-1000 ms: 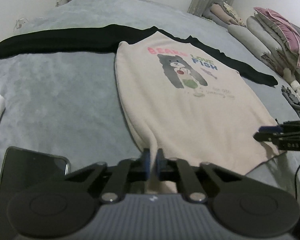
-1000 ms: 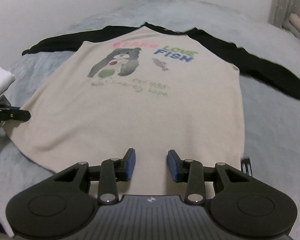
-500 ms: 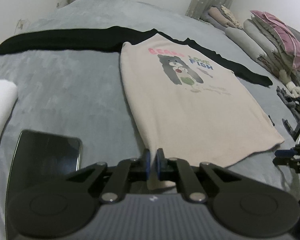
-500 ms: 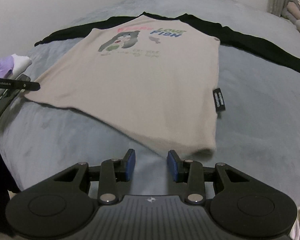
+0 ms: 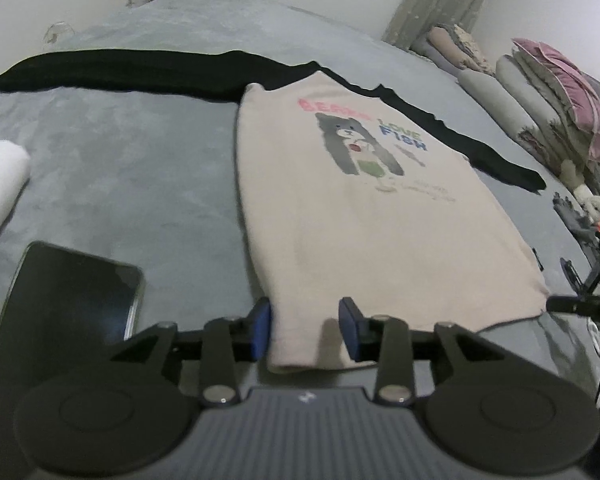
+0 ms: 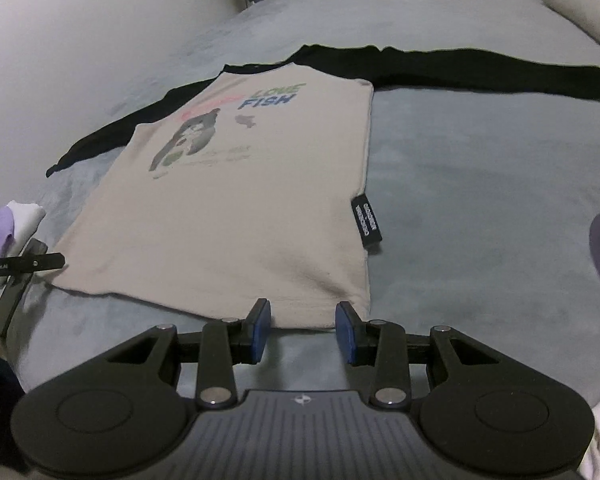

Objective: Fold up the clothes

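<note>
A beige shirt with black sleeves and a bear print lies flat, front up, on the grey bed. My left gripper stands open at the shirt's near left hem corner, which lies loose between the blue pads. In the right wrist view the same shirt spreads ahead, a black label on its right edge. My right gripper is open just short of the right hem corner, with nothing held. The other gripper's tip shows at the far left.
A dark phone lies on the bed left of my left gripper. White folded cloth sits at the left edge. Rolled bedding and pillows line the far right. Purple and white cloth lies by the shirt's left corner.
My left gripper has opened and let go of the hem corner. The right gripper has drawn back to the shirt's right hem corner and stayed open. The shirt now lies flat.
</note>
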`<state>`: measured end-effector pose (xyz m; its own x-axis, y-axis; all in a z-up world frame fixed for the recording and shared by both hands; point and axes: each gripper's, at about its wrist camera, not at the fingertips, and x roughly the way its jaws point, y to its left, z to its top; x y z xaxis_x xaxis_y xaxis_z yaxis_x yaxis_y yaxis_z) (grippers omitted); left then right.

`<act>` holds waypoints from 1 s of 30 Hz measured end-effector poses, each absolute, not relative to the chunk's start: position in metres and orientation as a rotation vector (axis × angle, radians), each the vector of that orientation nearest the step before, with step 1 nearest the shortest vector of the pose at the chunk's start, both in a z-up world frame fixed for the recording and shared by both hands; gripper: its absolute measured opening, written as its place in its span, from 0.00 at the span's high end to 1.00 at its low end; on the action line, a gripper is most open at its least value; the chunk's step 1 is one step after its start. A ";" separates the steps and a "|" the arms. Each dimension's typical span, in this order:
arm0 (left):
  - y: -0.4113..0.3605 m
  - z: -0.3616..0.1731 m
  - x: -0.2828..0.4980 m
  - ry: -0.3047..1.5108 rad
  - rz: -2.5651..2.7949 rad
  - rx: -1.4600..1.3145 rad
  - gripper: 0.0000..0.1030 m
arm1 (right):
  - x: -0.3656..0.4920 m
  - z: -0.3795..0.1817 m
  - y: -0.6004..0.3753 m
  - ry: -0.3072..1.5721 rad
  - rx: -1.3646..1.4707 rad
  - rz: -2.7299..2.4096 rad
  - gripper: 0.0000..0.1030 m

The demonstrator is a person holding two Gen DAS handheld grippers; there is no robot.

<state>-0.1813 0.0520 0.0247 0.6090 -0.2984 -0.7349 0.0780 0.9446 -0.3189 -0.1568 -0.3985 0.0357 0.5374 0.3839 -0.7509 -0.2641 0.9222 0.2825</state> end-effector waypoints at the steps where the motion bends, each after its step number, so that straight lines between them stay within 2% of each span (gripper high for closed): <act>1: 0.052 0.024 -0.181 0.892 -0.220 -0.270 0.82 | -0.156 0.036 -0.403 0.921 0.177 0.393 0.66; 3: 0.053 0.024 -0.181 0.891 -0.218 -0.276 0.86 | -0.153 0.032 -0.408 0.936 0.226 0.380 0.66; 14: 0.056 0.021 -0.181 0.895 -0.201 -0.306 0.85 | -0.157 0.032 -0.411 0.907 0.158 0.282 0.66; 16: 0.054 0.022 -0.180 0.897 -0.202 -0.295 0.85 | -0.155 0.027 -0.407 0.922 0.151 0.290 0.70; 18: 0.052 0.022 -0.180 0.901 -0.207 -0.272 0.93 | -0.153 0.022 -0.402 0.938 0.143 0.297 0.87; 20: 0.052 0.024 -0.181 0.903 -0.222 -0.268 0.95 | -0.155 0.025 -0.403 0.926 0.142 0.290 0.91; 26: 0.069 0.045 -0.192 0.843 -0.267 -0.304 0.95 | -0.174 0.057 -0.417 0.832 0.214 0.305 0.92; 30: 0.071 0.043 -0.193 0.871 -0.261 -0.284 0.95 | -0.183 0.064 -0.416 0.827 0.209 0.316 0.92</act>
